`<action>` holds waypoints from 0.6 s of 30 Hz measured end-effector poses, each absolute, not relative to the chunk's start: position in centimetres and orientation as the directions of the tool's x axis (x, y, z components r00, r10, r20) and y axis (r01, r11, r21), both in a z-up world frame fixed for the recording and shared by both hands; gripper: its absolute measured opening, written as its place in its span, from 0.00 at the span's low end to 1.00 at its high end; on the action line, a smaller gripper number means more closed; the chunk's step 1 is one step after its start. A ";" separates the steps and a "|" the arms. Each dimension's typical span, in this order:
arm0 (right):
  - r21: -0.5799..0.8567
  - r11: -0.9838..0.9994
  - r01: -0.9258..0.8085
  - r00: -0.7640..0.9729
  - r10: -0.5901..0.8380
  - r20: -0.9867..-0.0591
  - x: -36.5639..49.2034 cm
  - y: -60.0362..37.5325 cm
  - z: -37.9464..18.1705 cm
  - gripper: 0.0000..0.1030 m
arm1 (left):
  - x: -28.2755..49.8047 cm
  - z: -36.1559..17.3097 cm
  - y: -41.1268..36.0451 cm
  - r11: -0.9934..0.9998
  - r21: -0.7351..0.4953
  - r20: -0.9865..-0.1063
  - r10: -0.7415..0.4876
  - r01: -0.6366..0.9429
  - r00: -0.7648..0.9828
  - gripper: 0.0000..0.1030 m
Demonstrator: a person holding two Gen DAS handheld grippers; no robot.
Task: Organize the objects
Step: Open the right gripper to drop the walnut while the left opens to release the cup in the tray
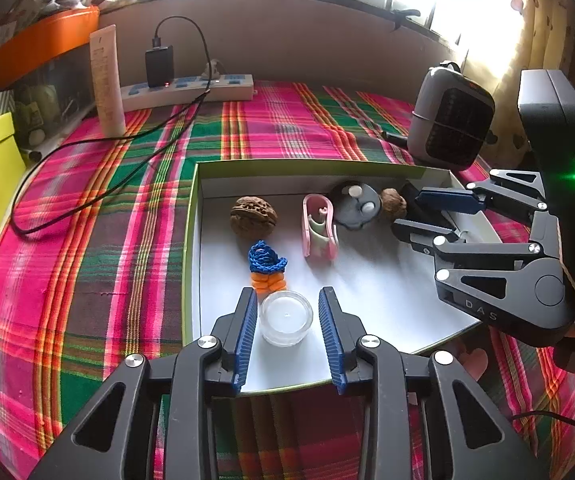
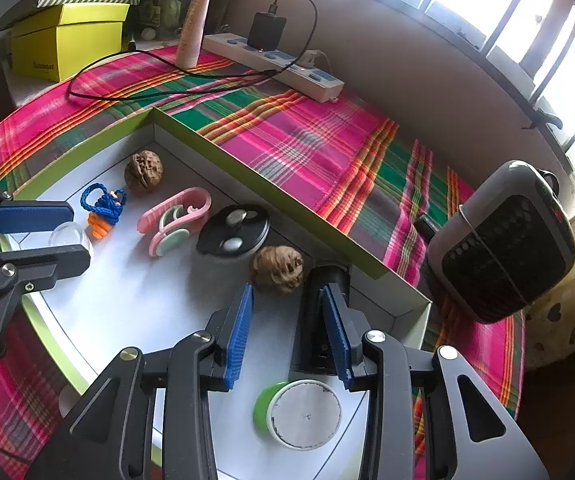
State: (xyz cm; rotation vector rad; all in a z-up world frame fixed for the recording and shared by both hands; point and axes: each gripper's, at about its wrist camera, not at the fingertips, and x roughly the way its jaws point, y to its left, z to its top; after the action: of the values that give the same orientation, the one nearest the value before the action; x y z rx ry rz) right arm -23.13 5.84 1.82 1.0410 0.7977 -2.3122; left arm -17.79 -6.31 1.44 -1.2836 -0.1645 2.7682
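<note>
Left gripper: its 2 blue pads stand on either side of a small clear candle cup with white wax, which sits on the white floor of the tray near the front edge. A narrow gap shows on each side of the cup — the pads do not press it. Jaws partly open, nothing held.

Right gripper: jaws partly open. A black cylinder lies on the tray floor along the right-hand pad; that pad overlaps it in the right wrist view, and whether it touches cannot be told. The left-hand pad is clear of it, with bare tray floor between. No grip shown.

Nearest the right wrist camera, below the pads, a round white-faced disc with a green rim lies flat on the tray floor.

Further in, just beyond the right gripper's left pad, sits 1 walnut. Beside it lies a dark round lid with pale studs on top, then a pink clip, then a blue cord knot with orange pieces just beyond the candle cup. A 2nd walnut sits near the tray's far corner.

The tray rests on a plaid cloth. Beyond it: a grey heater at right, a white power strip with a black charger at the back wall, an upright tube, and a yellow box.
</note>
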 end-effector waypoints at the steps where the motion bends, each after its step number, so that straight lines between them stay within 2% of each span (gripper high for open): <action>1: -0.309 -0.716 0.626 -0.596 -0.183 -0.782 -23.1 5.9 1.8 0.36 | -17.8 1.5 -6.2 -0.991 -0.133 -0.755 0.122 -0.033 -0.645 0.29; 18: -0.271 -0.751 0.602 -0.609 -0.213 -0.764 -21.4 6.7 3.1 0.37 | -16.6 2.3 -6.2 -0.990 -0.140 -0.747 0.117 -0.017 -0.654 0.35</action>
State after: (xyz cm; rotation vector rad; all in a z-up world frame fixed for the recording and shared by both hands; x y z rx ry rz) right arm -21.40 6.73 3.15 1.0222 0.7161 -2.3513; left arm -16.64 -6.21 2.27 -1.2715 -0.1852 2.7854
